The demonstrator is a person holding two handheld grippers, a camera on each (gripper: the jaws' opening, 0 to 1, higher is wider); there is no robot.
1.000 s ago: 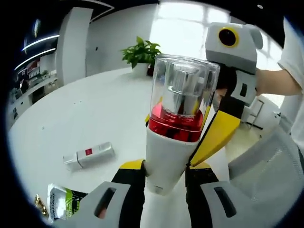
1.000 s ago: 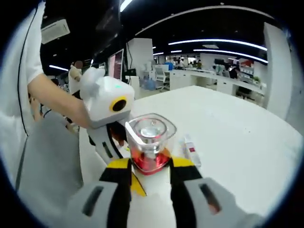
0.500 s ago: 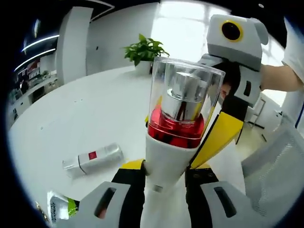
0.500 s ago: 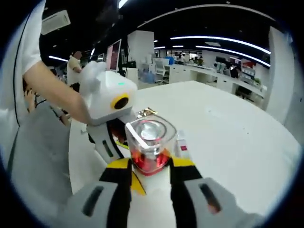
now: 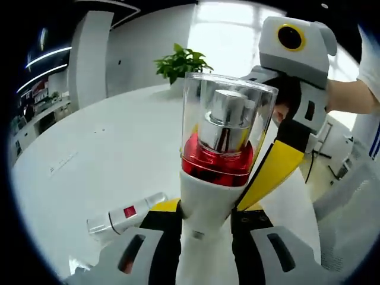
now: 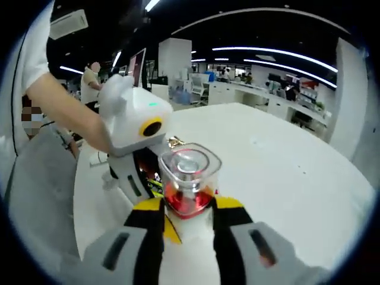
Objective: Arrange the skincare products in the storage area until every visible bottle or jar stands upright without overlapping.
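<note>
A pump bottle (image 5: pixel 209 193) with a white body, a red band and a clear cap over a silver pump stands upright above the white table (image 5: pixel 119 148). My left gripper (image 5: pixel 205 215) is shut on its white lower body. The right gripper comes in from the right, its yellow finger (image 5: pixel 270 172) pressed to the bottle's side. In the right gripper view the same bottle (image 6: pixel 187 178) sits between the jaws of my right gripper (image 6: pixel 189 208), shut around the red band, with the left gripper's dark finger (image 6: pixel 129 178) beside it.
A silver tube with a red label (image 5: pixel 124 217) lies flat on the table at lower left. A potted plant (image 5: pixel 181 62) stands at the far edge. A small gold item (image 6: pixel 174 141) lies behind the bottle. A person's arm (image 6: pixel 65 116) reaches in.
Both grippers have kept hold of the bottle. The views have shifted a little; the silver tube now sits lower and further right in the left gripper view.
</note>
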